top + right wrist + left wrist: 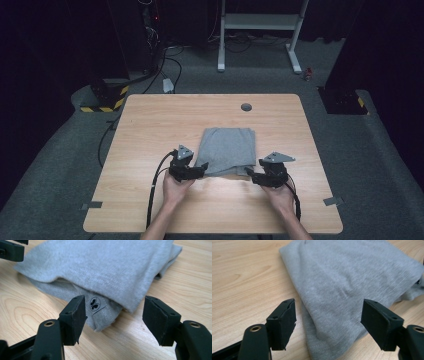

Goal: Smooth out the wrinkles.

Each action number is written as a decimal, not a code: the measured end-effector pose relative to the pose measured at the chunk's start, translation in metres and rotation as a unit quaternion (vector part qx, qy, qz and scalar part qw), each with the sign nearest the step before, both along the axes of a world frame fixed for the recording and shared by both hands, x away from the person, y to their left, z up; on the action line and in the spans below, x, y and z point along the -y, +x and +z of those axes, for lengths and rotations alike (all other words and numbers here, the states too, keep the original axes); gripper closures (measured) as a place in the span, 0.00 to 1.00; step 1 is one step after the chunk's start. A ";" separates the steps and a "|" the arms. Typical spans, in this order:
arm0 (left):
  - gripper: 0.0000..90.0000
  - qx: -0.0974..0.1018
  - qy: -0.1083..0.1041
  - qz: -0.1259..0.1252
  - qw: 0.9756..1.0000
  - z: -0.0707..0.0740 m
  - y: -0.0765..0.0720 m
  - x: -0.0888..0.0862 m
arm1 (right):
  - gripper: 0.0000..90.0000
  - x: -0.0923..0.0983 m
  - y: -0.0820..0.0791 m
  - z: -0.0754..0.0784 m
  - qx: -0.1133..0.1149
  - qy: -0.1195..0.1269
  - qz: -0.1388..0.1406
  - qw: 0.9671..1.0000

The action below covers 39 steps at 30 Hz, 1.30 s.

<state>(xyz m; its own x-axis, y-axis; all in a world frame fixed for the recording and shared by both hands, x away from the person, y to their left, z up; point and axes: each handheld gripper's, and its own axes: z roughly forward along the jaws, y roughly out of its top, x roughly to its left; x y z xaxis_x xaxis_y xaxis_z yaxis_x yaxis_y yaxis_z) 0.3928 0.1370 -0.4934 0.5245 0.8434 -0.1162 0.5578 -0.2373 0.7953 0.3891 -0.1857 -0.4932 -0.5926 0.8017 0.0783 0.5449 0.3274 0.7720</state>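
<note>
Grey cloth (226, 150), folded into a rough rectangle, lies flat on the wooden table (150, 125), a little toward the person's side of its middle; its near edge sits between the two grippers; the left gripper (199, 171) is at the cloth's near left corner, and the right gripper (251, 175) is at the near right corner, each carried in a hand (176, 189) that comes in from the bottom of the high view; in the left gripper view the jaws stand wide apart with nothing pressed between them, the hemmed corner of the cloth (342, 290) lying on the table under and beyond the gap; in the right gripper view the jaws are likewise spread wide and hold nothing; beyond them the folded layers of the cloth (100, 267) show, the top layer lapping over a lower one, and a small round label (95, 304) with a dark butterfly-like mark sits on the lower layer just beside the left-hand jaw of that view; neither pad touches the fabric; black cables (152, 192) trail back from the grippers along the forearms; a small grey disc (246, 106) is set in the table near its far edge, well apart from the cloth
</note>
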 end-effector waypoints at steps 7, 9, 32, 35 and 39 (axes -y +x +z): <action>0.32 0.003 -0.008 0.007 1.000 0.005 -0.002 -0.011 | 0.40 0.009 0.003 0.011 0.005 0.020 -0.010 1.000; 0.32 0.004 -0.010 0.009 1.000 0.006 -0.003 -0.014 | 0.40 0.011 0.003 0.014 0.011 0.025 -0.015 1.000; 0.29 0.015 -0.036 0.029 0.999 0.018 -0.012 -0.051 | 0.40 0.039 0.000 0.027 0.028 0.055 -0.045 0.997; 0.29 0.014 -0.037 0.032 0.999 0.019 -0.013 -0.055 | 0.41 0.043 -0.002 0.027 0.029 0.057 -0.051 0.997; 0.28 0.012 -0.035 0.035 0.999 0.020 -0.015 -0.061 | 0.41 0.052 -0.003 0.029 0.031 0.059 -0.058 0.996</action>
<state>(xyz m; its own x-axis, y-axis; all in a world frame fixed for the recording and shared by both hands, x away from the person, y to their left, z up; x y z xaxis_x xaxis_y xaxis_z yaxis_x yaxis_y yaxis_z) 0.3780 0.1976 -0.4732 0.4677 0.8684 -0.1649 0.5523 -0.1414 0.8216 0.3857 -0.2372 -0.4642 -0.5028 0.8527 0.1415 0.5235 0.1701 0.8349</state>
